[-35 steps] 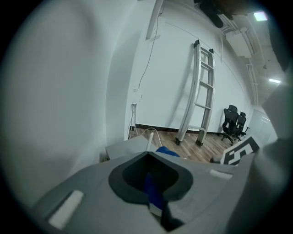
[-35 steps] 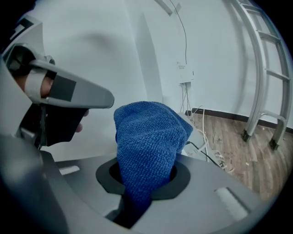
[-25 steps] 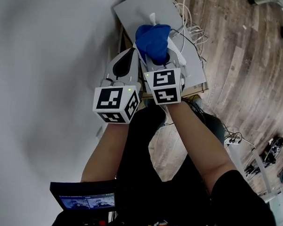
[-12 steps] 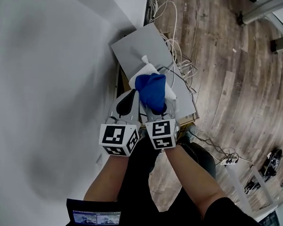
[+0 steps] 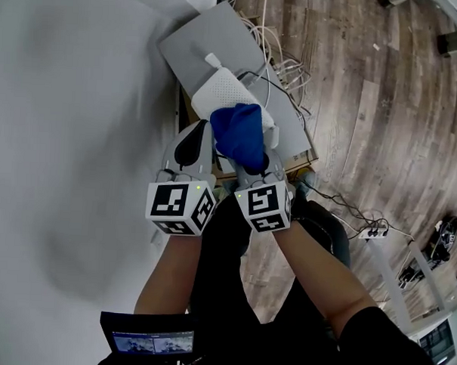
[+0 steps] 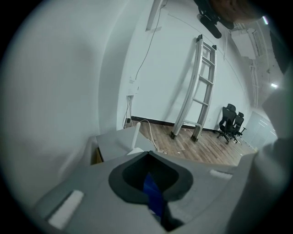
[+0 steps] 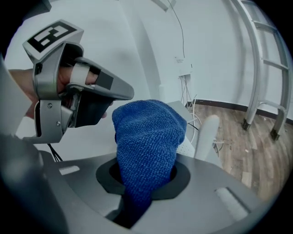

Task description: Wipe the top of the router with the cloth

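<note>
The right hand-held gripper (image 5: 256, 168) is clamped on a blue cloth (image 5: 237, 133). In the right gripper view its jaws are closed tight on the lower end of the cloth, and the rest stands up out of them in a thick fold. In the head view the cloth lies over the near end of the white router (image 5: 223, 93). The router's far end and one antenna show clear of the cloth toward 11 o'clock.

The router sits on a grey bench (image 5: 191, 39) against the white wall (image 5: 64, 133). Loose cables (image 5: 283, 64) trail off the bench at 1 o'clock onto the wooden floor (image 5: 368, 108).

The left hand-held gripper (image 5: 201, 136) is just beside the cloth, at its 9 o'clock. Its jaws are drawn together and grip nothing. In the left gripper view only a thin strip of blue shows through the dark notch between them. That view also shows a ladder (image 6: 199, 87) leaning on the far wall and office chairs (image 6: 231, 121) at 3 o'clock.
</note>
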Tool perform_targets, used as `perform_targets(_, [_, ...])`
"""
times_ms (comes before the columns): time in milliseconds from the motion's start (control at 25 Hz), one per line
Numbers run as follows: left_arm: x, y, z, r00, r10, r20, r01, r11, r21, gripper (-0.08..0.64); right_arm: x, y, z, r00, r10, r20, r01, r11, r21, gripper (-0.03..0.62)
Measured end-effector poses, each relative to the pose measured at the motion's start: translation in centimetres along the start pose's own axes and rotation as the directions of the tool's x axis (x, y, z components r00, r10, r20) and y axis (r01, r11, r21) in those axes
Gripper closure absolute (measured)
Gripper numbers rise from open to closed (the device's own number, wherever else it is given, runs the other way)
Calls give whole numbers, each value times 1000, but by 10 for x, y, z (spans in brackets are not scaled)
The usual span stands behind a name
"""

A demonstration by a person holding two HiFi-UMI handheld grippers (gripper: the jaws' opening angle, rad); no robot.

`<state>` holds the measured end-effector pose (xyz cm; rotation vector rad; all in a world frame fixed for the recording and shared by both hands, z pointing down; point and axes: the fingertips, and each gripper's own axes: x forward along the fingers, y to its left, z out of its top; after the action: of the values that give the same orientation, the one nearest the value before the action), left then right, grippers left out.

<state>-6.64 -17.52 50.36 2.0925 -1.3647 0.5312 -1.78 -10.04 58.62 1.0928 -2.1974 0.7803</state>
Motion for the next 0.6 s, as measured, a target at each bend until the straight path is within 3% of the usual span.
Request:
perform_targets(360, [-9,-40,-8,1000,-7,-20,6,1000,-5,558,-39,-23,-41,997,13,-80,-14,1000,-12,492])
perform_targets(600, [-18,-73,-15,999,-32,-24,31,999,-20,558,-69,-55,-57,993,-50,-107,48,999,-24,494])
